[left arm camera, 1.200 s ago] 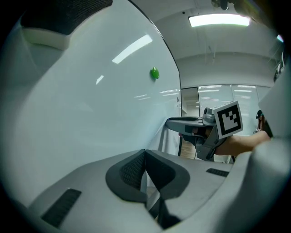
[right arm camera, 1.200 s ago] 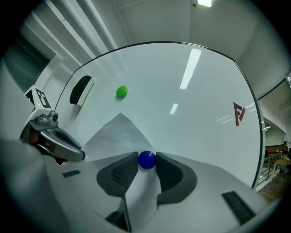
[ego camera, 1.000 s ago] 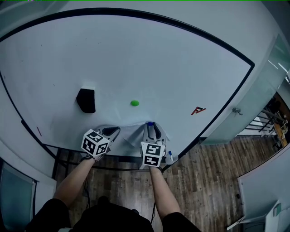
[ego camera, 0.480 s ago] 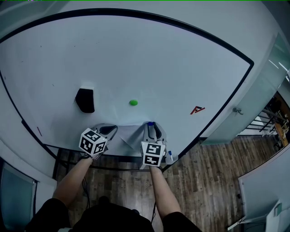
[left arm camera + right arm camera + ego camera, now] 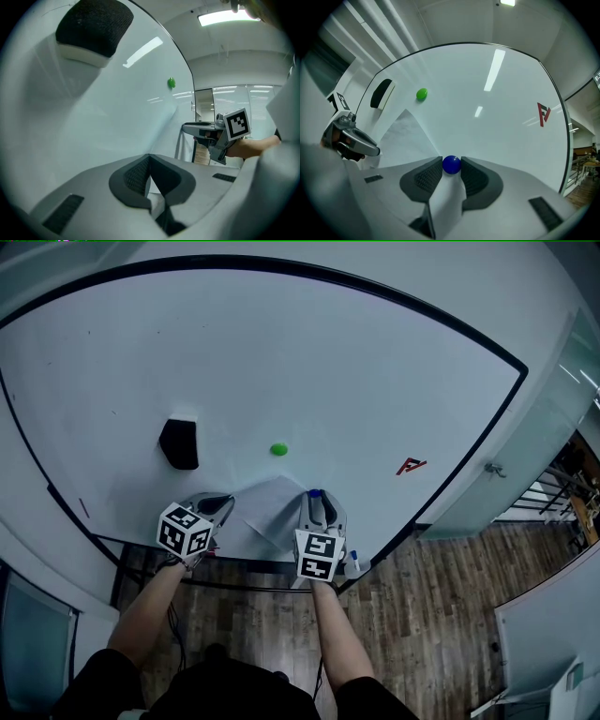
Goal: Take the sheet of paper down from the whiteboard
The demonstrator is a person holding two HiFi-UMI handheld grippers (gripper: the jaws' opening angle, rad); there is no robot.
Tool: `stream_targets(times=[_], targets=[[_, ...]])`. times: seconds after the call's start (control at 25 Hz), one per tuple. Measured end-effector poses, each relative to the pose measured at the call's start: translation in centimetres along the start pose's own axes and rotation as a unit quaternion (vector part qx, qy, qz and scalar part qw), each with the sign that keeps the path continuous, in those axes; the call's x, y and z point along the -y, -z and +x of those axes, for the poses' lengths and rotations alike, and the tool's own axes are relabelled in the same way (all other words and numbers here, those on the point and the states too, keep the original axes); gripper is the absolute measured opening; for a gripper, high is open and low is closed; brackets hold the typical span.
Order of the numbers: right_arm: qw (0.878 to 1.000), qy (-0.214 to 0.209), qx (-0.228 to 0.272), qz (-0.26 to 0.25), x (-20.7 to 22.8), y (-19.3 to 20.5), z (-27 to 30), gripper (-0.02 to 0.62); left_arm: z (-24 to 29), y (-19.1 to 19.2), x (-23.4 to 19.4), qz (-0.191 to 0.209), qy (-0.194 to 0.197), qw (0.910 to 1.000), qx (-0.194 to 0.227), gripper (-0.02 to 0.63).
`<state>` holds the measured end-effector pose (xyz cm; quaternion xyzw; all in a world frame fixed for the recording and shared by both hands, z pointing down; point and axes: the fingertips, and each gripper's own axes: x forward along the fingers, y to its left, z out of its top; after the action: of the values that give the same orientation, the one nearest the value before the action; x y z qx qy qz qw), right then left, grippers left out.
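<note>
The white sheet of paper (image 5: 270, 510) lies low on the whiteboard (image 5: 328, 362), stretched between my two grippers, with its upper corner standing off the board. My left gripper (image 5: 223, 502) is shut on the sheet's left edge; paper (image 5: 156, 199) shows between its closed pads. My right gripper (image 5: 315, 499) is shut on a blue magnet (image 5: 451, 164) at the sheet's right side, with paper (image 5: 405, 136) running between its jaws under the magnet. Each gripper view shows the other gripper across the sheet: the right gripper (image 5: 186, 125) and the left gripper (image 5: 375, 151).
A black eraser (image 5: 178, 443) and a green magnet (image 5: 278, 449) sit on the board above the sheet. A red logo (image 5: 410, 466) is at the right. A small blue-capped marker (image 5: 352, 565) rests by the board's lower rim. Glass wall and wooden floor lie to the right.
My left gripper has slid left along the board with the paper's edge. The sheet's top has lifted and now stands up in a peak. The right gripper has stayed put.
</note>
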<state>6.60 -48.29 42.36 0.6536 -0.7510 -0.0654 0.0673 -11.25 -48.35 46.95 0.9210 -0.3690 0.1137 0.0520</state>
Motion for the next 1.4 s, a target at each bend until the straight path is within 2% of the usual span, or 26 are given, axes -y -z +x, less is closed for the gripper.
stream_targets(times=[0.2, 0.56, 1.2, 1.4], targets=[[1.000, 0.007, 0.006, 0.004, -0.1, 0.0, 0.0, 0.130, -1.0, 0.7, -0.7, 0.009, -0.013, 0.9998, -0.010, 0.021], [1.000, -0.013, 0.005, 0.019, -0.8, 0.9, -1.0, 0.158, -2.0, 1.7, -0.6, 0.024, -0.024, 0.9991, -0.027, 0.021], [0.999, -0.039, -0.014, 0.031, 1.5, 3.4, -5.1, 0.156, -2.4, 2.3, 3.2, 0.017, -0.038, 0.9987, -0.029, 0.021], [0.998, -0.050, -0.015, 0.026, 2.4, 4.1, -6.8, 0.081, -2.3, 2.8, 4.9, 0.014, -0.045, 0.9984, -0.030, 0.021]])
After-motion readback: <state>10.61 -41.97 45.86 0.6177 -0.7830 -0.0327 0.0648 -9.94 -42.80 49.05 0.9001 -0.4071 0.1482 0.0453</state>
